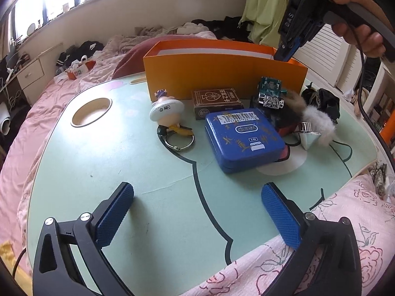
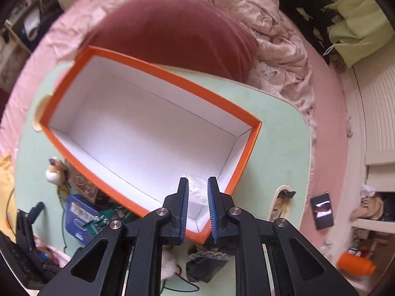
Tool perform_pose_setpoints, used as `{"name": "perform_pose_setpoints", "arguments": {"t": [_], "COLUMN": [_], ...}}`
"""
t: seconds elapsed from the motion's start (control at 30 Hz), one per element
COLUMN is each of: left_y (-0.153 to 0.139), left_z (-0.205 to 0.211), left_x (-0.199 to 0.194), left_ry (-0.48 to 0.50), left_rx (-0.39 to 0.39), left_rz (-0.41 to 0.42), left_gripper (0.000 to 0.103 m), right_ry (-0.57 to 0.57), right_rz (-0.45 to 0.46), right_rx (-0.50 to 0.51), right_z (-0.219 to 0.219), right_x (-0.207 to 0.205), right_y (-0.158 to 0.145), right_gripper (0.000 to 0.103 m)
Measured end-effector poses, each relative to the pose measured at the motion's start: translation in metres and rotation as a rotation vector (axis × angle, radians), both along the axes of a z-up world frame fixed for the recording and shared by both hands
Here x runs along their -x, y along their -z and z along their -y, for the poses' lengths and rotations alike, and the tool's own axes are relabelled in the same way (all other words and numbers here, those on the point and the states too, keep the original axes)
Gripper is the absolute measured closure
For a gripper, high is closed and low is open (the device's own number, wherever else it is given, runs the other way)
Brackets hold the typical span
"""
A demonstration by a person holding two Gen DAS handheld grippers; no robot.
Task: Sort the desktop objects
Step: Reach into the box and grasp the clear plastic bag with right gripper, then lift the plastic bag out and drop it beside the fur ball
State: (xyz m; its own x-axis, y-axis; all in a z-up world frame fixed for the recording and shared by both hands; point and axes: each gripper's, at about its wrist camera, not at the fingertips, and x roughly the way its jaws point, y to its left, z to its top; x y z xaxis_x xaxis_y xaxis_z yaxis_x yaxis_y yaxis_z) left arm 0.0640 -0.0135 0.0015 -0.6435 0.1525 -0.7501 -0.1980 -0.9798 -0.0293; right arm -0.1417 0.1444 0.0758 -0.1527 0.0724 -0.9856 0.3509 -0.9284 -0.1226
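1. Left wrist view: the pale green lap table (image 1: pixel 98 172) sits on a pink bed. Its near edge runs just under the left gripper (image 1: pixel 197 188), and its right edge curves close past the clutter. The left half of the top is bare apart from a round cut-out hole (image 1: pixel 91 111), so that side has the most free room.
2. The left gripper is released, its blue pads wide apart over bare tabletop with nothing between them. The blue rectangular tin (image 1: pixel 242 138) lies ahead of it and to the right, well apart from the pads.
3. Beyond the tin are a brown card box (image 1: pixel 217 101), a white figurine on a key ring (image 1: pixel 166 108), a green and chrome toy truck (image 1: pixel 270 91), a grey fur pompom (image 1: pixel 316 120) and a bunched black cloth (image 1: pixel 323 101). All of these crowd against the front wall of the tall orange cardboard box (image 1: pixel 217 79).
4. The right gripper (image 1: pixel 286 51), held in a hand (image 1: pixel 358 29), hangs over the box's right corner.
5. Right wrist view: the right gripper (image 2: pixel 198 182) points down into the orange box (image 2: pixel 172 74), just inside its near corner. The box's white floor is open and bare.
6. Its pads are clenched on a clear crinkled piece (image 2: pixel 196 192) that glints between them.
7. The table's (image 2: pixel 276 128) far edge meets a dark red cushion (image 2: pixel 177 32). The blue tin (image 2: pixel 79 212) lies outside the box's near wall.
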Motion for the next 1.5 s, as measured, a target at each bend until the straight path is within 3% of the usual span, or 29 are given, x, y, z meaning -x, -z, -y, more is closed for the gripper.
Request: {"name": "perform_pose_setpoints", "arguments": {"t": [0.13,0.2,0.3,0.37,0.47,0.63,0.7,0.83,0.93,1.0,1.1,1.27,1.33,1.37,1.4,1.5], "left_y": [0.001,0.001,0.001,0.001,0.001,0.001,0.001,0.001,0.001,0.001,0.001,0.002,0.002,0.002,0.002,0.002], "left_z": [0.000,0.000,0.002,0.001,0.002,0.002,0.002,0.002,0.002,0.002,0.002,0.002,0.002,0.002,0.002,0.002], "left_x": [-0.001,-0.001,0.000,-0.001,0.000,0.000,0.000,0.000,0.000,0.000,0.000,0.000,0.000,0.000,0.000,0.000], "left_ry": [0.001,0.003,0.005,0.008,0.008,0.008,0.008,0.009,0.009,0.009,0.009,0.010,0.010,0.010,0.010,0.011], "left_rx": [0.000,0.001,-0.003,0.005,-0.006,-0.005,-0.004,-0.004,-0.005,-0.005,-0.005,-0.005,-0.005,-0.005,-0.005,-0.005], "left_rz": [-0.001,-0.004,-0.003,-0.010,-0.005,-0.008,-0.008,-0.008,-0.008,-0.008,-0.008,-0.009,-0.009,-0.009,-0.008,-0.008], "left_gripper": [0.000,0.000,0.000,0.000,0.000,0.000,0.000,0.000,0.000,0.000,0.000,0.000,0.000,0.000,0.000,0.000], "right_ry": [-0.049,-0.067,-0.005,0.014,0.015,0.009,0.022,0.018,-0.018,-0.038,-0.047,-0.021,-0.003,0.007,0.020,0.065], "right_rz": [0.109,0.151,0.222,0.236,0.255,0.149,0.083,-0.147,-0.233,-0.272,-0.270,-0.263,-0.295,-0.309,-0.331,-0.360], "right_rx": [-0.078,-0.071,-0.051,-0.066,0.021,0.023,0.062,0.081,0.164,0.196,0.194,0.184,0.219,0.241,0.271,0.296], "right_z": [0.001,0.000,-0.003,-0.004,-0.006,-0.010,-0.011,-0.013,-0.015,-0.017,-0.018,-0.036,-0.042,-0.044,-0.047,-0.052], "right_x": [0.003,0.008,0.015,0.016,0.013,0.002,-0.002,-0.033,-0.072,-0.096,-0.119,-0.107,-0.107,-0.108,-0.109,-0.108], "right_y": [0.025,0.030,0.039,0.046,0.048,0.032,0.012,-0.047,-0.070,-0.068,-0.042,0.009,0.004,0.000,-0.007,-0.017], "right_gripper": [0.084,0.070,0.061,0.060,0.073,0.074,0.074,0.074,0.073,0.073,0.073,0.071,0.056,0.041,0.032,0.030]}}
